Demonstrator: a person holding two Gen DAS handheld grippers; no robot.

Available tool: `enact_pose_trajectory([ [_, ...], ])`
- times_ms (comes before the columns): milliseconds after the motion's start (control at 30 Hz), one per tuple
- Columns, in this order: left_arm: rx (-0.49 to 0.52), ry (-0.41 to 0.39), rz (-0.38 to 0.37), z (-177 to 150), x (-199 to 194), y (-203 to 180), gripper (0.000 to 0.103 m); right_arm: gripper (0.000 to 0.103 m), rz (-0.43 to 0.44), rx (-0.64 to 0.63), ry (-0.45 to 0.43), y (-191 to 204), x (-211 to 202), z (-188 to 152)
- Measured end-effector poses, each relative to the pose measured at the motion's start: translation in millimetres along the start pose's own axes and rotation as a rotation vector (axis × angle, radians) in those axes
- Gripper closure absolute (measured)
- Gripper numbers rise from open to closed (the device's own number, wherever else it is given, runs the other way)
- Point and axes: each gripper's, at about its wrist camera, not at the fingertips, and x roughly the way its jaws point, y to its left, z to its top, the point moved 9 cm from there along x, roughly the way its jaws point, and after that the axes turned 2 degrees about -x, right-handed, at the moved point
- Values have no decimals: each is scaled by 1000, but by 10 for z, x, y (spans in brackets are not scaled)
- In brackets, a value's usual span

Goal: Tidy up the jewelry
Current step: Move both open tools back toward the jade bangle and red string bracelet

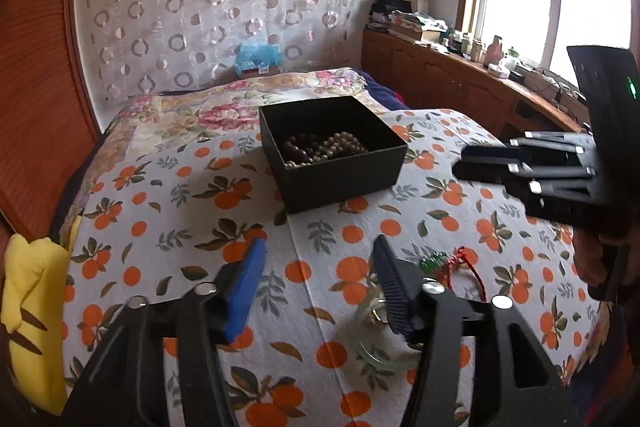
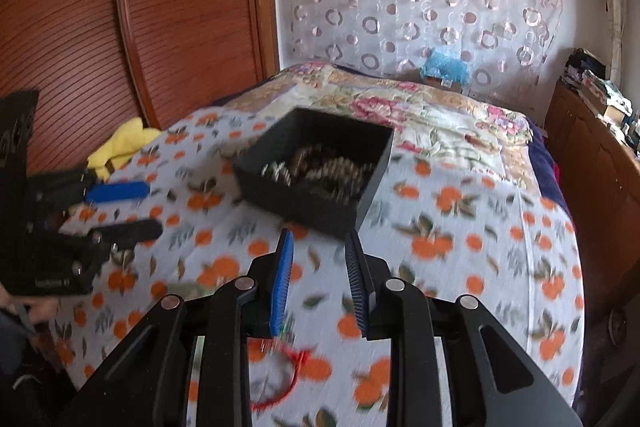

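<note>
Left gripper (image 1: 320, 263): jaws spread with nothing between them, hovering low over the bed's orange-print cloth (image 1: 168, 211) in the left wrist view.
Jade bangle (image 1: 372, 343): a pale green ring lies on the cloth just under and beside this gripper's right finger; it is not yet boxed.
Red cord piece (image 1: 460, 267): a red string with a small green charm (image 1: 434, 261) lies just right of the same finger, also loose on the cloth.
Right gripper (image 2: 318, 251): jaws partly parted and pinching nothing, seen through motion blur; the red cord (image 2: 288, 379) lies on the cloth beneath and slightly behind its fingertips.
Black box (image 1: 332, 151): open, standing ahead of both grippers, well beyond the loose pieces.
Beads in box (image 1: 324, 149): a dark strand and a pale strand already lie coiled inside, so part of the sorting appears done.
Still to do: by the look of it, the bangle and the red cord piece remain to be lifted and carried forward into the box.
Next call: either gripper seems placed for a pickup; which piece goes first cannot be told.
Yellow cloth (image 1: 32, 311): bunched at the bed's edge, far left of the left gripper, apparently no part of the job.
</note>
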Motion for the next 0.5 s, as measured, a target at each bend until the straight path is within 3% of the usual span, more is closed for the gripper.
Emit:
enact_pose_trajectory([
  [333,-16,51,-16,-267,43,-96,47,74,22,23,60,85,-97,-596],
  [433,-21,55,-27,-340,42,-134,28,75,34,34,82,126,-80,-745],
  [500,-19,58,-35,-381,33,-169,28,75,48,55,90,158,-79,-824],
])
